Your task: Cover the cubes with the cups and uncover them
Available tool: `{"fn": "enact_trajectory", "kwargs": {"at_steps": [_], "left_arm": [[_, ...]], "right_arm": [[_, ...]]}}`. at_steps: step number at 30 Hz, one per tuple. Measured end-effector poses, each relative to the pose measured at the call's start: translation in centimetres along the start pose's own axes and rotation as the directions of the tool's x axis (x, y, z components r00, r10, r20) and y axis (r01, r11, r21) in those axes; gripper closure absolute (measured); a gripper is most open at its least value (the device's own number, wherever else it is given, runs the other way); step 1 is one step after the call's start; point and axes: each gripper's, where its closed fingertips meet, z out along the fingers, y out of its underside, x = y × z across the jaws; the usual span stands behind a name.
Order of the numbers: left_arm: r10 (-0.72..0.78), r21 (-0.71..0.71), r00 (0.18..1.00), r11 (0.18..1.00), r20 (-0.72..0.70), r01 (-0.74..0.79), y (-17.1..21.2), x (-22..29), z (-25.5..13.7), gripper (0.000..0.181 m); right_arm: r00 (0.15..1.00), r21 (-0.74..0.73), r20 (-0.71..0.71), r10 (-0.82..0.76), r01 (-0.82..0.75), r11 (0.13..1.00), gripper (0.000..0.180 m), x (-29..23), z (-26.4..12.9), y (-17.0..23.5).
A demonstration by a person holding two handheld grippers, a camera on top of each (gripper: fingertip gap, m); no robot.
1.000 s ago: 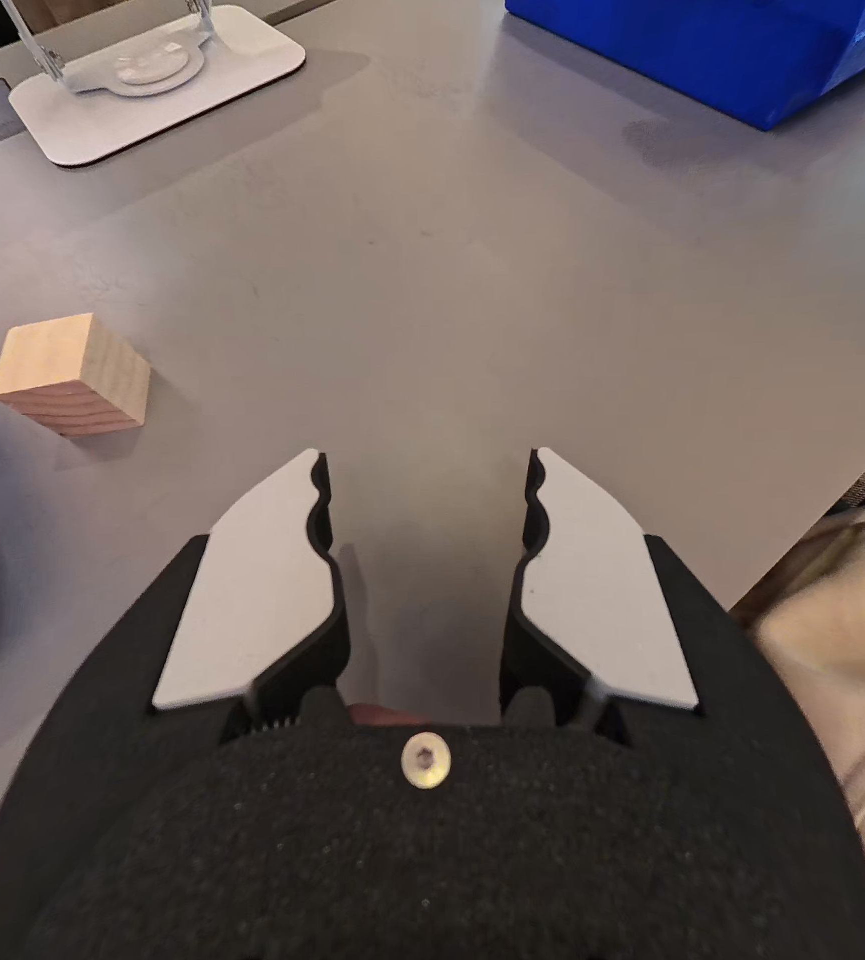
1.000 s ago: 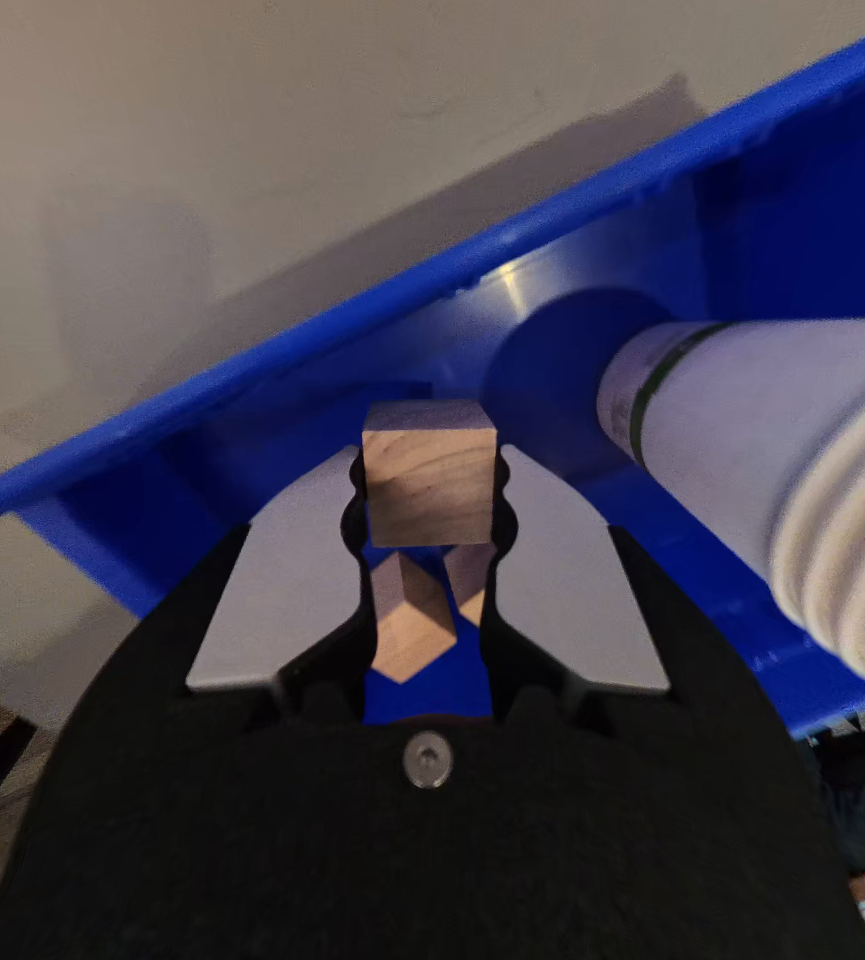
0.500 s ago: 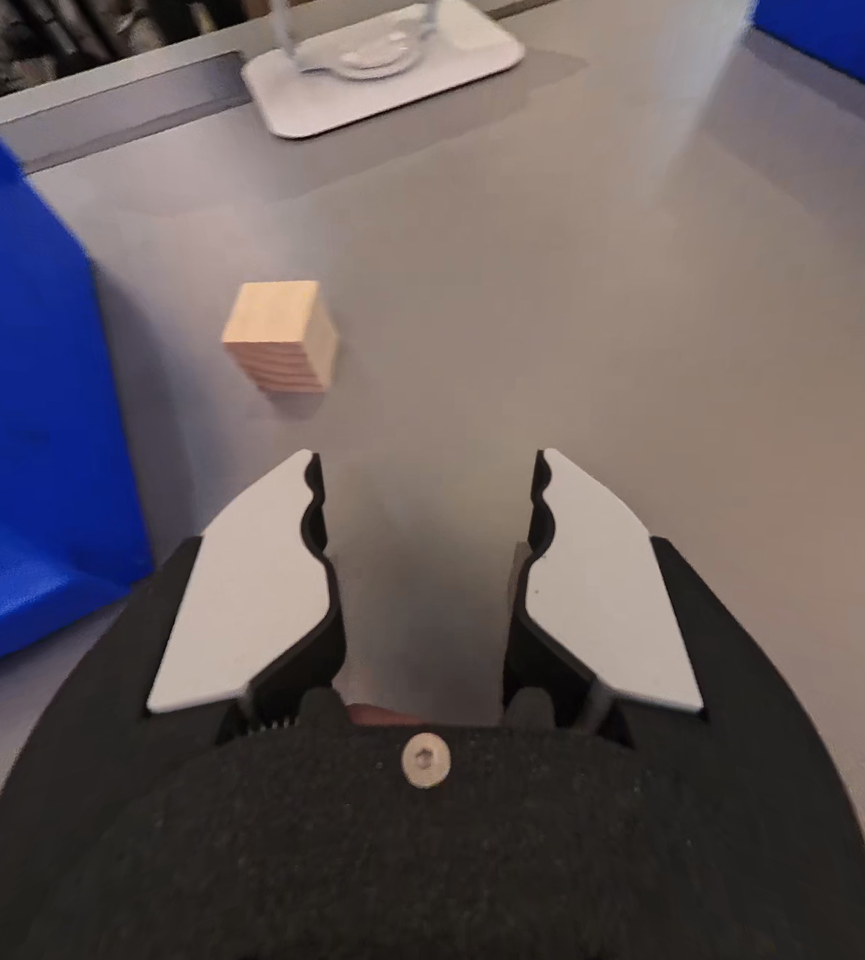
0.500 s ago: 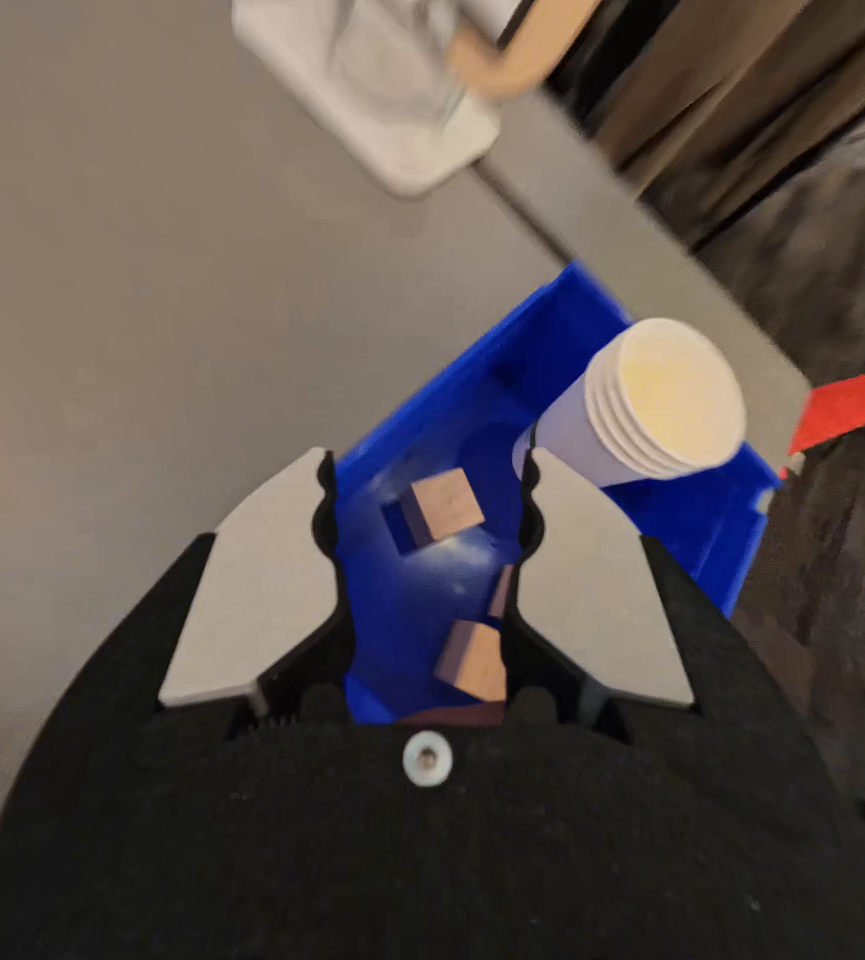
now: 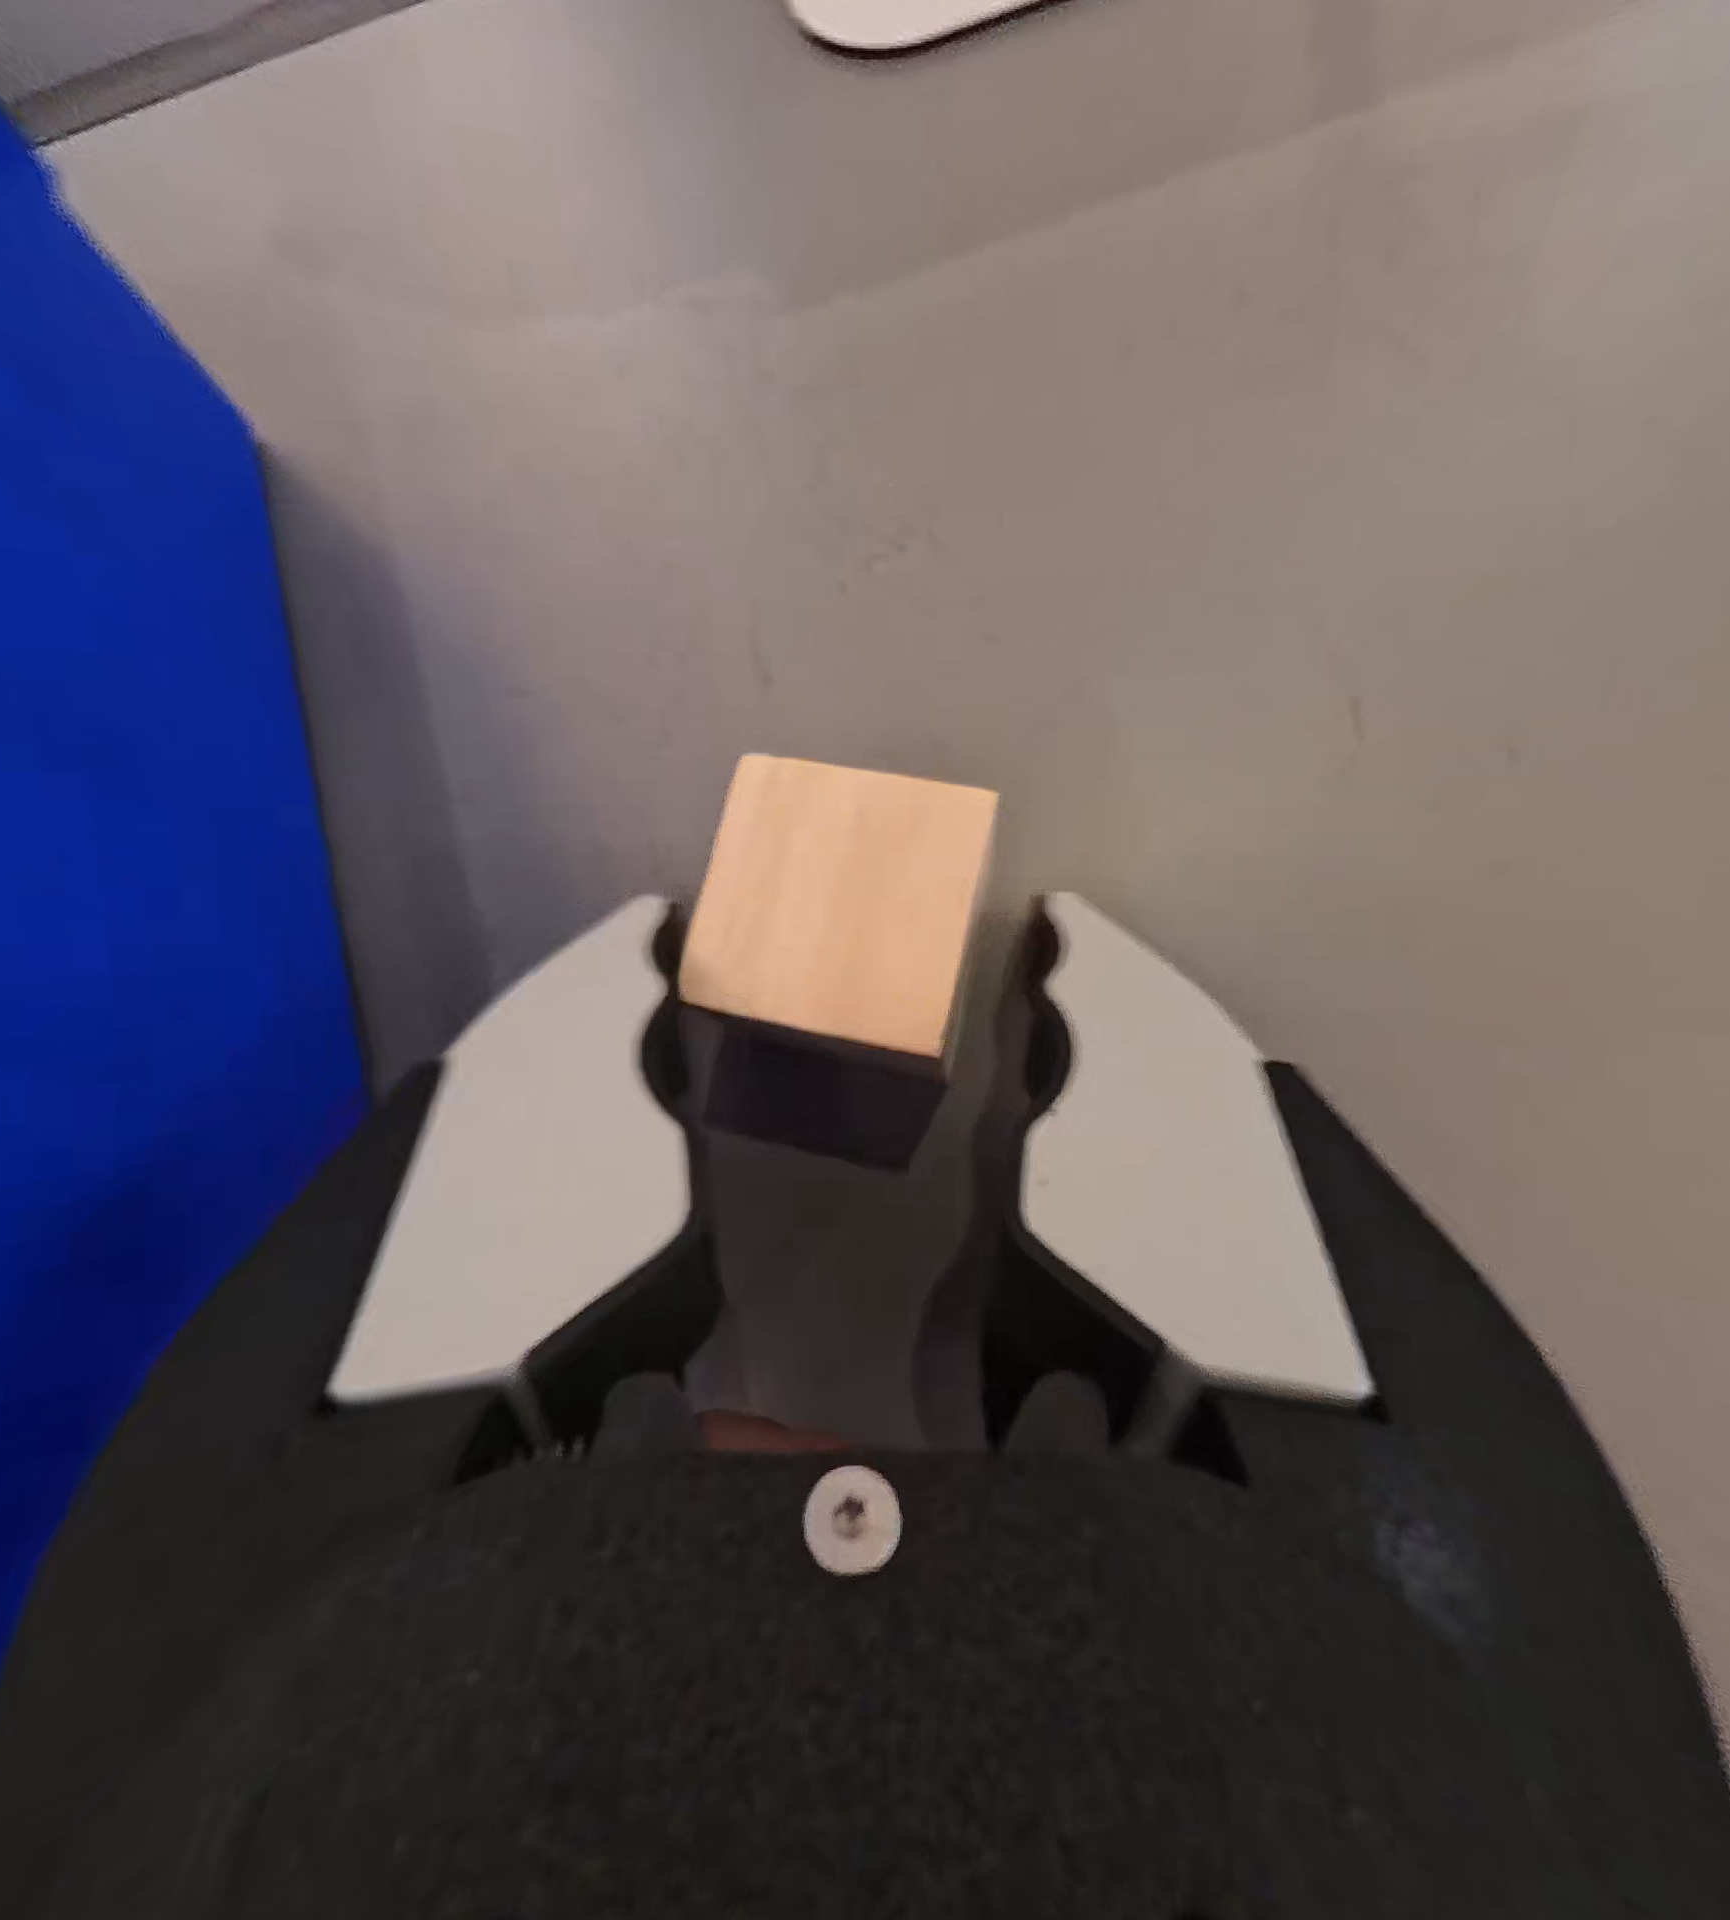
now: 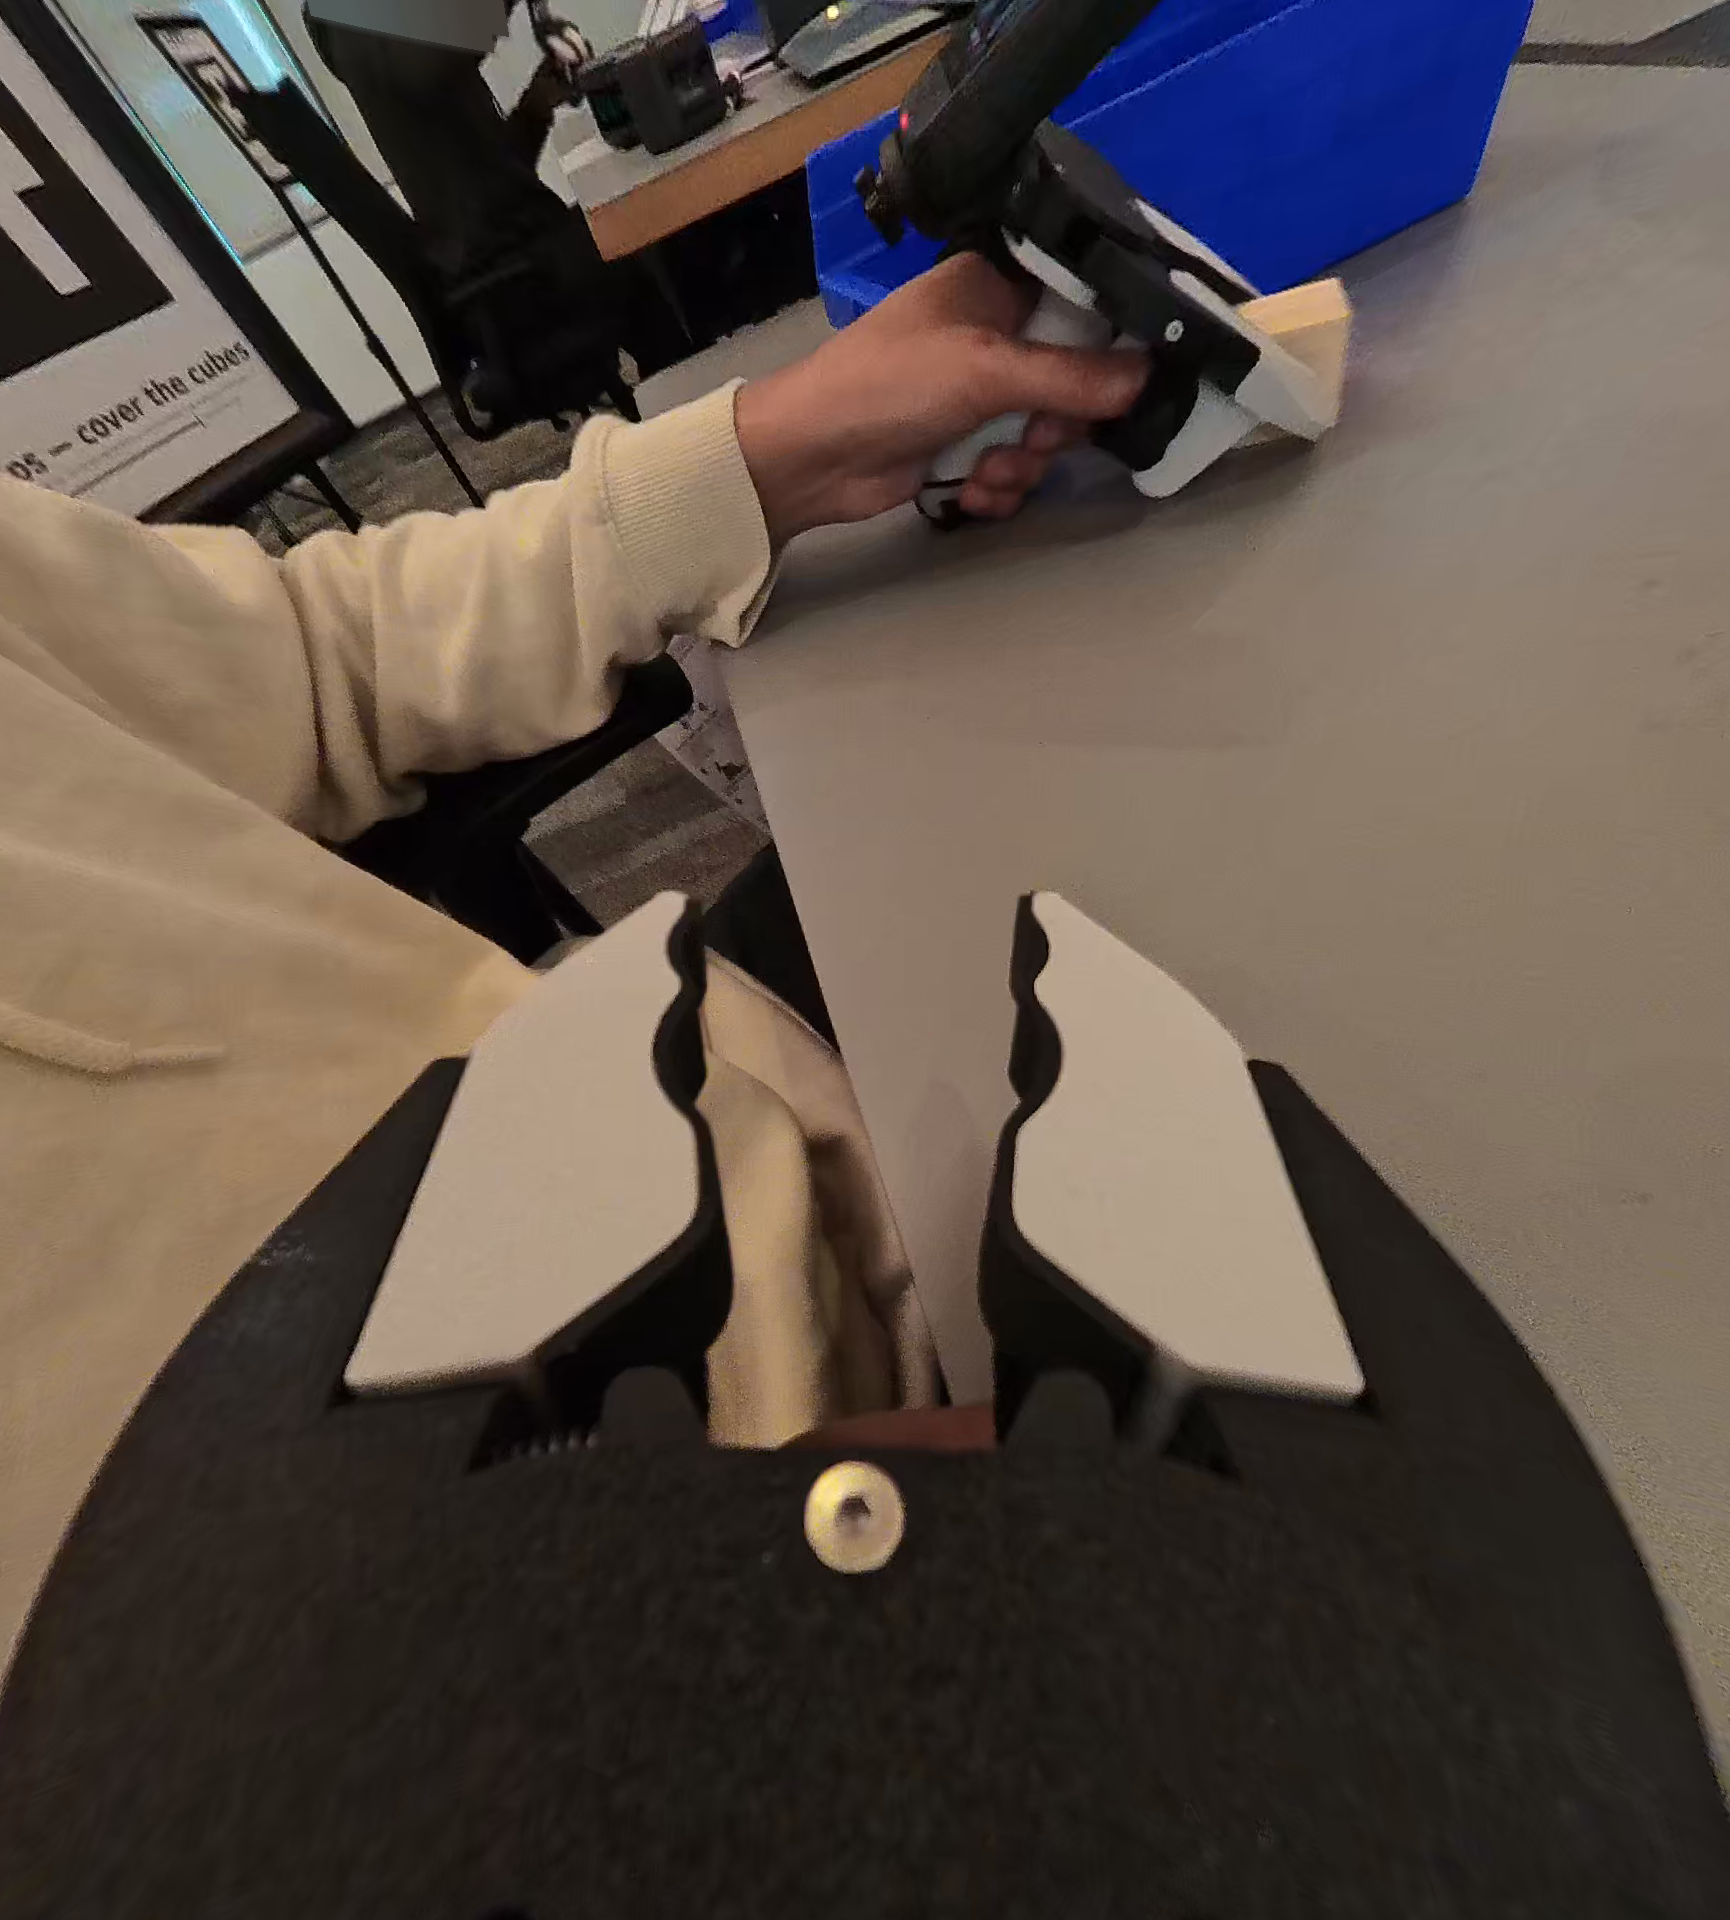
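Left wrist view: left gripper straddling the wooden cube on the grey counter, jaws parted and not yet gripping, blue bin at nine o'clock; closing squarely on opposite faces, right gripper idling released, empty.

Pale wooden cube on grey table

I see a pale, light-tan wooden cube against a plain grey table, with a bright blue bin at the left. My left gripper and right gripper both have light grey fingers on speckled black bodies. The sleeve is cream, and a board shows a black-and-white block pattern.
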Motion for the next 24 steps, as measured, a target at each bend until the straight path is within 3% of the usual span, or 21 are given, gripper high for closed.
{"fn": "enact_trajectory", "kwargs": {"at_steps": [1,4,8,11,13,16,19,24], "left_arm": [[0.021,0.009,0.999,1.0,-0.025,-0.021,-0.1,0.3,-0.1,0.132],[0.049,0.014,0.997,0.999,-0.067,-0.048,-0.1,0.9,-0.2,0.132],[0.136,0.049,0.959,0.991,-0.25,-0.127,-0.4,4.6,-2.0,0.133],[0.287,0.151,0.845,0.958,-0.452,-0.245,-1.3,9.8,-5.3,0.133],[0.404,0.221,0.7,0.913,-0.589,-0.342,-0.9,13.9,-7.8,0.133],[0.561,0.325,0.518,0.816,-0.646,-0.478,0.5,18.0,-9.6,0.133],[0.623,0.339,0.449,0.754,-0.64,-0.563,1.9,19.6,-8.8,0.133],[0.617,0.345,0.395,0.746,-0.68,-0.57,3.4,20.7,-8.1,0.133]], "right_arm": [[1.0,0.008,0.006,0.013,-0.013,1.0,0.124,0.0,0.1,0.2],[0.998,0.008,0.05,0.034,-0.034,0.999,0.128,-0.4,0.0,0.5],[0.999,0.037,0.036,0.019,-0.021,0.999,0.131,0.1,-0.8,0.0],[1.0,0.069,0.013,0.024,-0.025,0.997,0.133,0.8,-1.7,-0.5],[1.0,0.074,-0.016,0.02,-0.019,0.997,0.133,1.3,-2.1,-0.5],[0.998,0.081,-0.062,0.005,0.0,0.997,0.133,2.0,-2.6,-0.6],[0.997,0.079,-0.075,0.014,-0.008,0.997,0.132,2.4,-2.6,-0.5],[0.995,0.035,-0.095,0.02,-0.016,0.999,0.132,3.1,-2.2,0.4]]}}
